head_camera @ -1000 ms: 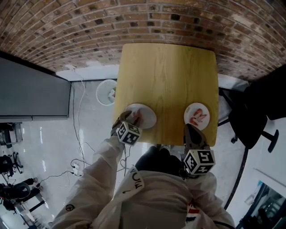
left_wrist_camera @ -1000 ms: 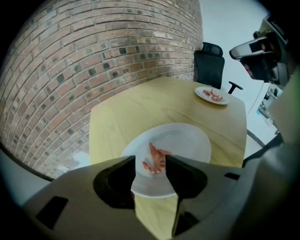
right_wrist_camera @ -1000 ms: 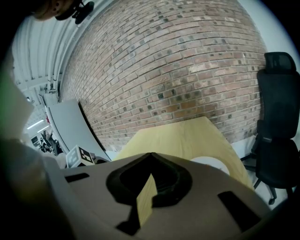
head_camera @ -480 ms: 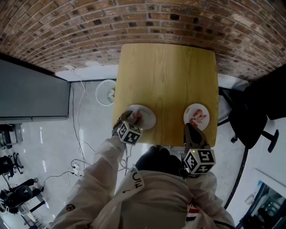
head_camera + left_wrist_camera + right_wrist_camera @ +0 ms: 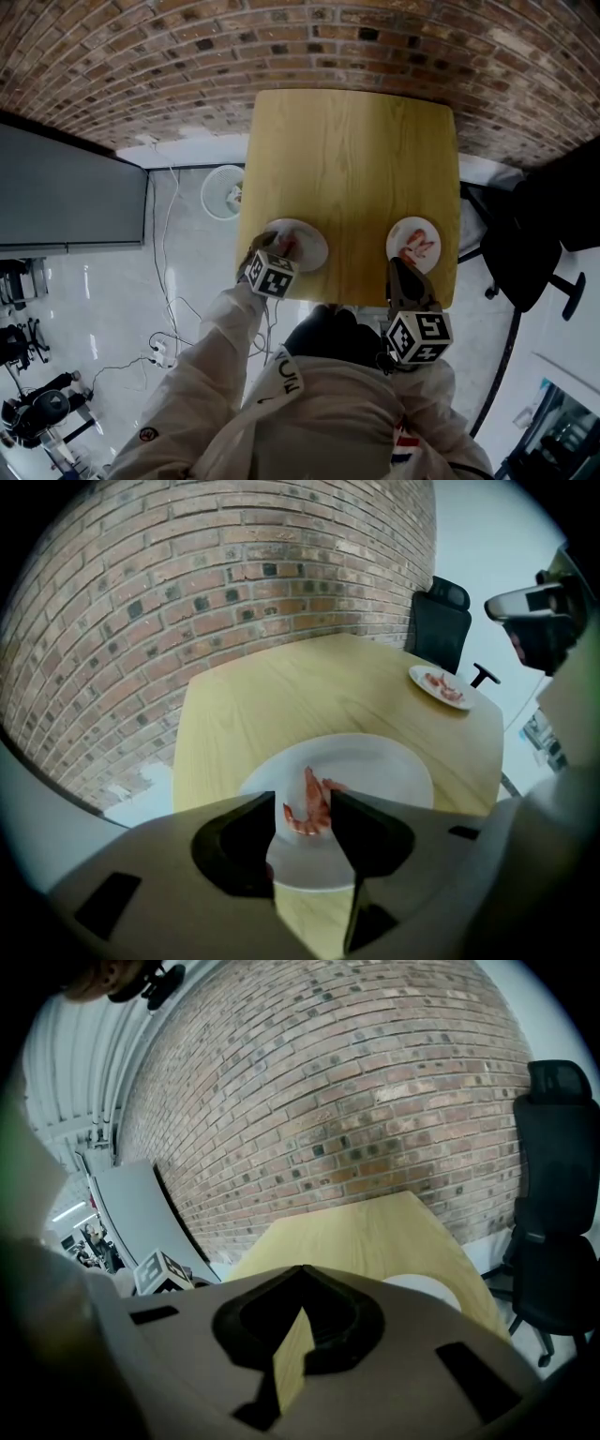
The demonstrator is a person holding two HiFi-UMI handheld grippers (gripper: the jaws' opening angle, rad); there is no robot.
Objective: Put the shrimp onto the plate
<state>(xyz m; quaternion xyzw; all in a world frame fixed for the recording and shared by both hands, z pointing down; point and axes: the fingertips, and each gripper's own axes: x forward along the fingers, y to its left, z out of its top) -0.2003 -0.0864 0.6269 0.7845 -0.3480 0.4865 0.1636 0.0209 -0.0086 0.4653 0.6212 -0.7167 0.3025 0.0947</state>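
Shrimp [image 5: 310, 806] is lying on left plate [image 5: 394, 771], sitting between jaws of left tool [image 5: 305, 822], which are standing apart. Meanwhile right tool [image 5: 300, 1283] is hovering, jaws together on nothing, near right plate [image 5: 403, 227]. Likely risk: a jaw snagging the shrimp while backing off, dragging it over the rim onto worktop [image 5: 356, 159].

right plate [image 5: 422, 1288] mostly behind right gripper [image 5: 300, 1274] (rim only), chair [image 5: 562, 1194] cropped
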